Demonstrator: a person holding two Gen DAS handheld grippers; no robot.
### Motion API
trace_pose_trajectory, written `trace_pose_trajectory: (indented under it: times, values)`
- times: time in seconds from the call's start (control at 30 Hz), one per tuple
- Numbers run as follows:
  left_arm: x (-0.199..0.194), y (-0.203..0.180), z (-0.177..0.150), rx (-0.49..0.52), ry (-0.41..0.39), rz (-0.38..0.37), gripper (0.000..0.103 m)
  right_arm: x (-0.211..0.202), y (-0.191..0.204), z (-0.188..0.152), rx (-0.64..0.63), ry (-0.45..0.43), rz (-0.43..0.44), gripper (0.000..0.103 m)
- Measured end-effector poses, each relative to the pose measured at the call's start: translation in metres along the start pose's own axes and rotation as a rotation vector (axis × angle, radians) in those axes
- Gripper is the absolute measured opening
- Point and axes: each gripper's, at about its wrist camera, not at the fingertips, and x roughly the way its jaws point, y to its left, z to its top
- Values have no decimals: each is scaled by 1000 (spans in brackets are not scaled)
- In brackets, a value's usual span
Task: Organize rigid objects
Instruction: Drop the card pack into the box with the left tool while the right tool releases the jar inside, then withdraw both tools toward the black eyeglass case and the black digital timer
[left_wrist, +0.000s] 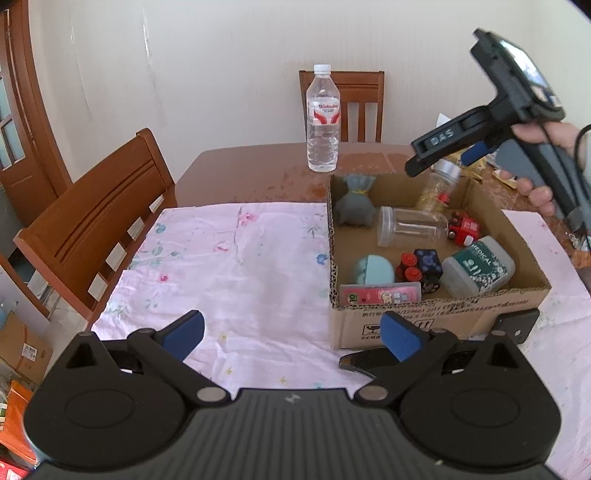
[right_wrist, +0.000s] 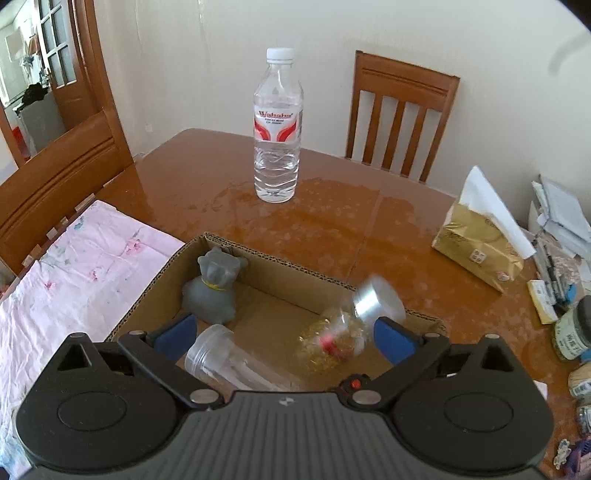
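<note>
Your right hand-held gripper (right_wrist: 284, 338) hangs over the far end of the cardboard box (left_wrist: 436, 314), jaws spread wide with nothing pressed between the blue pads. No earlier view is on hand, so only that released state is noted. Below it a small jar with a silver lid (right_wrist: 347, 332), gold and red contents inside, appears blurred and tilted against the box's far right corner, clear of both pads.

Your left hand-held gripper (left_wrist: 291, 336) is released as well, jaws apart, hovering above the pink floral cloth (left_wrist: 229, 258) just beside the near left corner of the box.

Box contents as seen from the left wrist:
- grey cat figure (left_wrist: 354, 203), upright in the far left corner
- clear plastic jar (left_wrist: 412, 227), lying on its side mid-box
- red toy vehicle (left_wrist: 463, 227), to the right of the clear jar
- grey tub marked MEDICAL (left_wrist: 478, 267), tipped over at the near right
- dark patterned cube (left_wrist: 428, 267) with red pieces (left_wrist: 408, 267) touching it
- pale blue round item (left_wrist: 373, 269)
- pink flat pack (left_wrist: 380, 295) against the near wall

A water bottle (right_wrist: 277, 129) stands upright on the bench (right_wrist: 221, 184) beyond the box, well apart from it. A gold tissue pack (right_wrist: 480, 251) sits at the right.
</note>
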Motion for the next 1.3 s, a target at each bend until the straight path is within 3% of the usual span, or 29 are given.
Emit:
trace_pose_trajectory:
  times: [0.37,0.63,0.83,1.03,1.3]
  values:
    - [9,-8,-1,38,16,-31,101,-38,3,-34,-26,-16,-55,103]
    - [12,-7,-4,34,23,-39,101,-74,-3,-79,41,-58,-110,103]
    - [18,-1,-11,6,50,-32,101,-86,-6,-117,117,-30,-114,103]
    - [24,-1,-20,-7,83,-36,101,-85,1,-154,157,10,-103,103]
    - [25,-8,-25,7,98,-56,101,-50,10,-182,229,102,-83,103]
